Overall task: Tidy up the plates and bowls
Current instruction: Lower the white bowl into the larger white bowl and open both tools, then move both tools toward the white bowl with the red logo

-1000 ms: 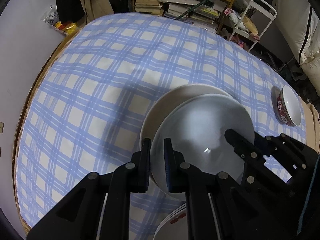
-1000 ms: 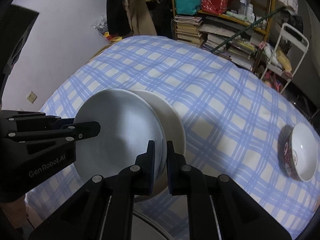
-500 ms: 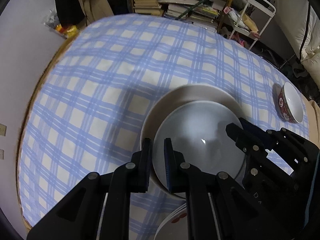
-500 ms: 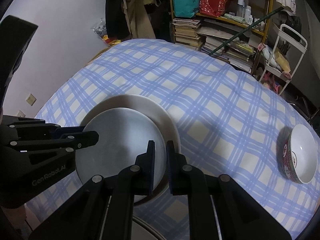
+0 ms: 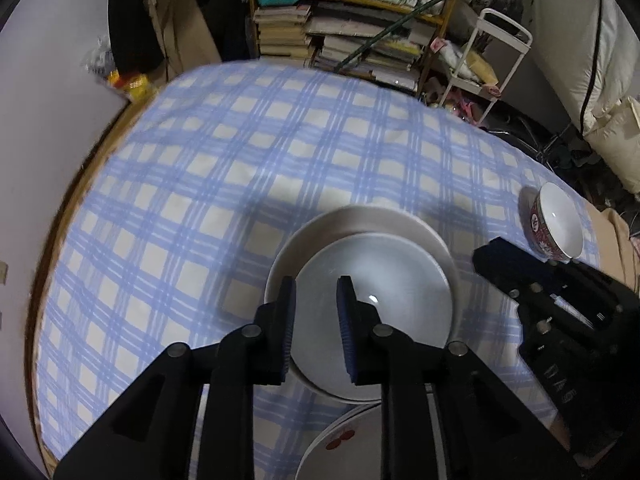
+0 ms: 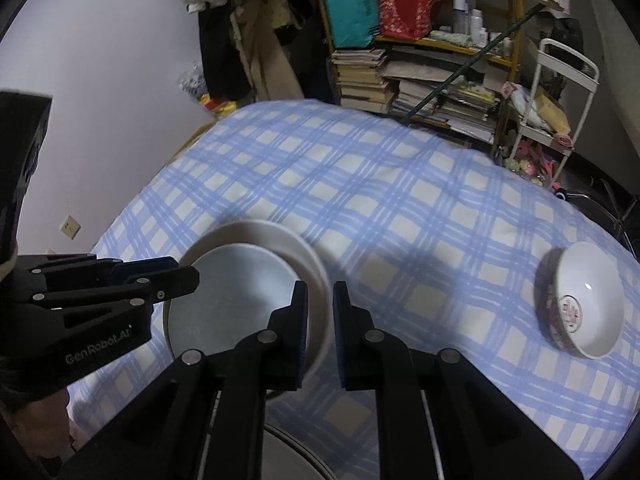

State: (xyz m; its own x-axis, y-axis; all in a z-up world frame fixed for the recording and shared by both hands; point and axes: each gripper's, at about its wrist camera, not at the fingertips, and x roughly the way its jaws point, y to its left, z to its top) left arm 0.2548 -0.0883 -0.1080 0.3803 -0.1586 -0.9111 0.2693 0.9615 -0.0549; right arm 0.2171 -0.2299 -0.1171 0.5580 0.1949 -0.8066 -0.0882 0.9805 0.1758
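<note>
We see both grippers' fingers spread: left gripper (image 5: pixel 316 300), right gripper (image 6: pixel 320 304); gray plate (image 5: pixel 400 292) on white plate (image 5: pixel 360 220); near-edge plate (image 5: pixel 344 436) mostly hidden; bowl (image 6: pixel 584 304) apart.

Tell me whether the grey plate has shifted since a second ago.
Yes. The grey plate has settled toward the middle of the cream plate beneath it, where earlier it overhung that plate's edge. Both tongs are now open.

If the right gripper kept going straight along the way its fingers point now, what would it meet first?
Most likely the rim of the cream plate, which shows in the gap of the open right gripper, under the grey plate. Depth is unclear in this fisheye view.
</note>
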